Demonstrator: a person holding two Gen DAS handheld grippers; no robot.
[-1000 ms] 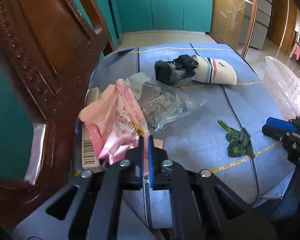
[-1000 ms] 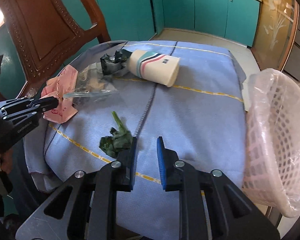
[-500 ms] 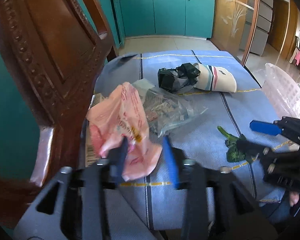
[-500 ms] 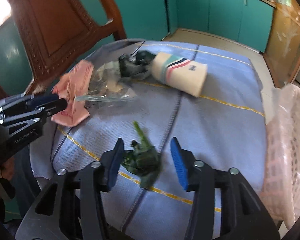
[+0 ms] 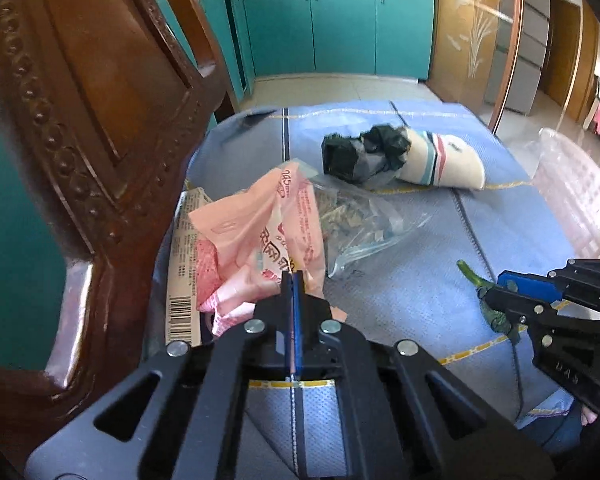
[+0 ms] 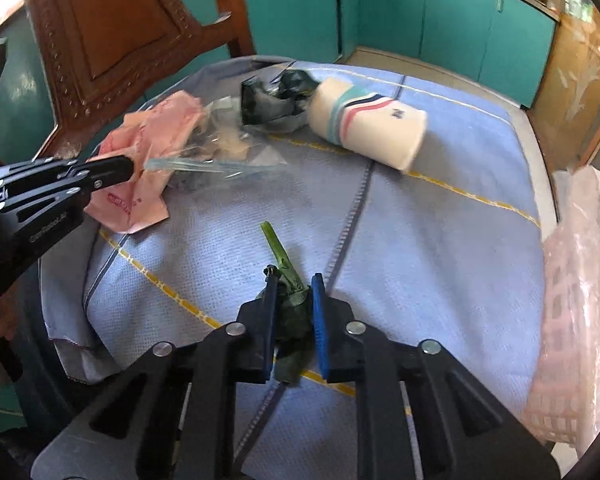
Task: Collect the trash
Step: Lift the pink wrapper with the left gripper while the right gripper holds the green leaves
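Basket side: the pink mesh basket [image 6: 576, 312] is seen at the right edge of the blue cloth [image 6: 440, 240], just beside the right gripper [image 6: 294, 304] and well apart from the left gripper [image 5: 293, 280].
Right gripper: its jaws are closing on the wilted green scrap [image 6: 290, 312], which is pressed between the pads.
Scrap axis: its stem is pointed away from the jaws, up and slightly left, along the fingers.
Left gripper: pressed together on the lower edge of the pink wrapper [image 5: 260, 236], at the cloth's left edge.
Wrapper axis: crumpled; none can be told.
Judgement: the right hand is the nearer to the basket.
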